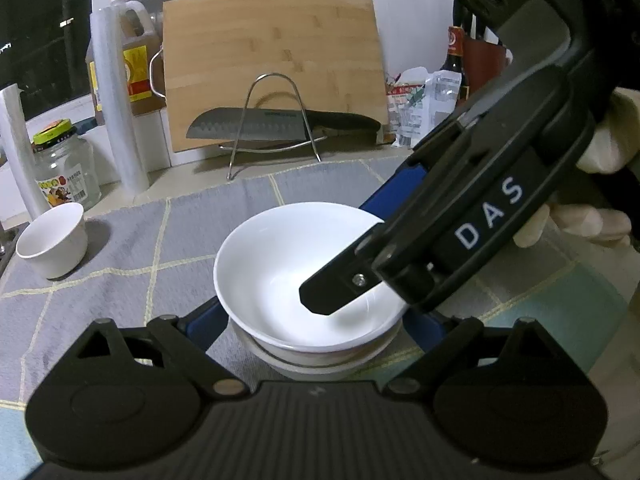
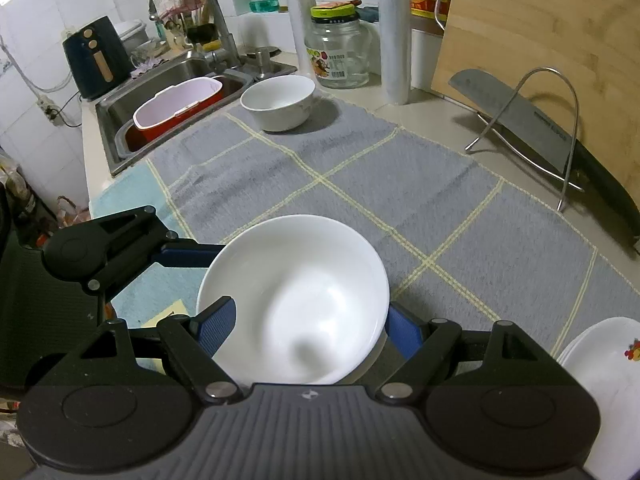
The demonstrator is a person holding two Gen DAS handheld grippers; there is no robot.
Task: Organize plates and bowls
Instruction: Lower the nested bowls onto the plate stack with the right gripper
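The tabletop is covered by a grey checked cloth with thin yellow lines. Far ahead of the left hand-held gripper, a big wooden cutting board leans upright, and a dark knife rests in a wire rack in front of it.

A white bowl sits on the cloth right in front of both tools. It rests on top of something round and pale, of which only the edge shows. In the left wrist view the bowl lies between the two blue pads of the left hand-held gripper. The pads are spread to about the bowl's width, one at each side of its lower part, but I cannot tell if they press on it.

The right hand-held gripper comes in from the right, held by a gloved hand. Its fingers are spread too. One black finger reaches down inside the bowl, and the other blue one sits outside the far rim. The rim is between them, but a squeeze cannot be seen.

A second white bowl stands well away, ahead and to the left, near the sink. White plates lie just to the right of the right hand-held gripper. A glass jar with a green lid stands at the back.
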